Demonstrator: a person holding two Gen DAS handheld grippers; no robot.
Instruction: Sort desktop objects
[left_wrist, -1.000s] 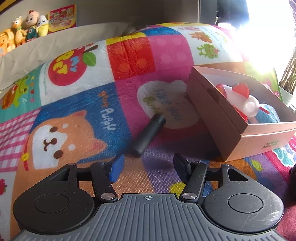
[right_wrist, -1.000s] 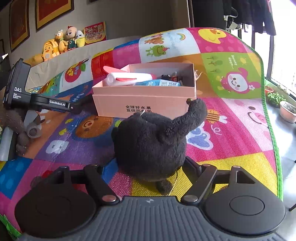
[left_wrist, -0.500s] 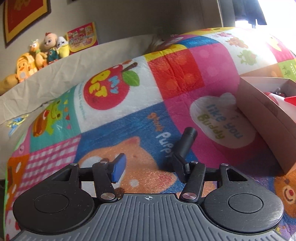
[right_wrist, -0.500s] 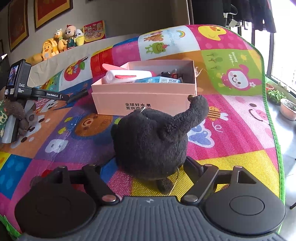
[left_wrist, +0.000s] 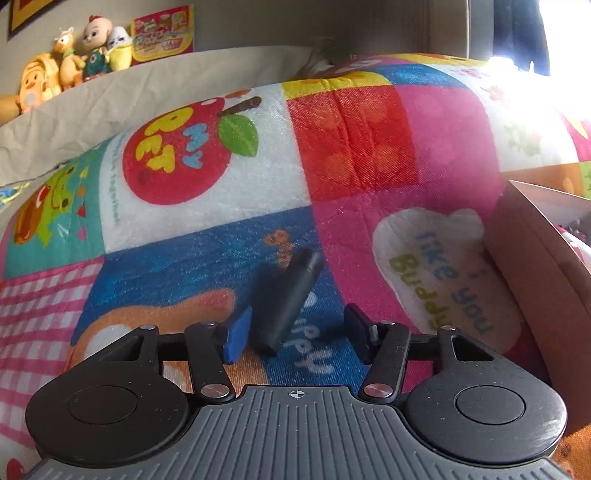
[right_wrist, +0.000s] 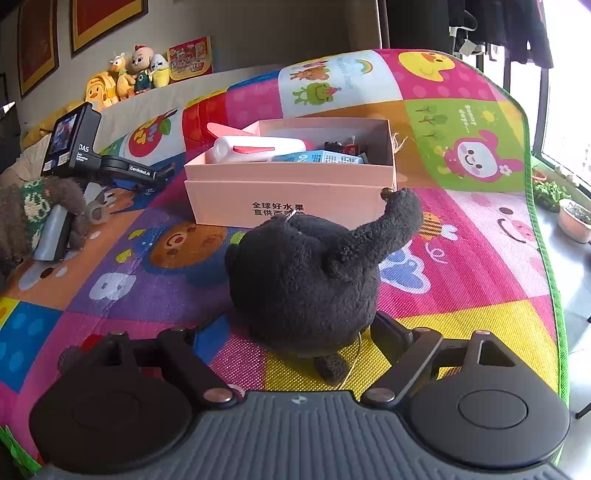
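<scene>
Scene: we worked over a bright play mat (right_wrist: 461, 288), with a pink box (right_wrist: 291, 192) lying far from the right gripper and already holding a few things.
Left gripper: our left gripper (left_wrist: 295, 334) had its fingers spread, with nothing pinched between them.
Cylinder: a dark cylinder (left_wrist: 286, 301) lay on the mat inside that gap, its near end just beside the blue pad (left_wrist: 236, 339) of the left finger; we could not tell whether it touched. The right finger stood well apart from it.
Axis: its long axis ran from near-left to far-right, tilted somewhat off the line of the fingers, so we judged that the closing fingers would meet its side at a slant.
Box from the left: the box wall (left_wrist: 532, 258) sat to the right of the cylinder, near but apart.
Right gripper: our right gripper (right_wrist: 295, 332) had a black plush (right_wrist: 306, 280) between its fingers. Fur hid the tips, so we could not tell whether they pinched it or merely flanked it.
Plush: it sat on the mat near the box's front wall, one limb reaching toward the box's right corner.
Nearer hand: the left was plainly nearer the cylinder, the right nearer the plush.
Next, as we judged: close the left fingers on the cylinder, then carry it right into the box.
</scene>
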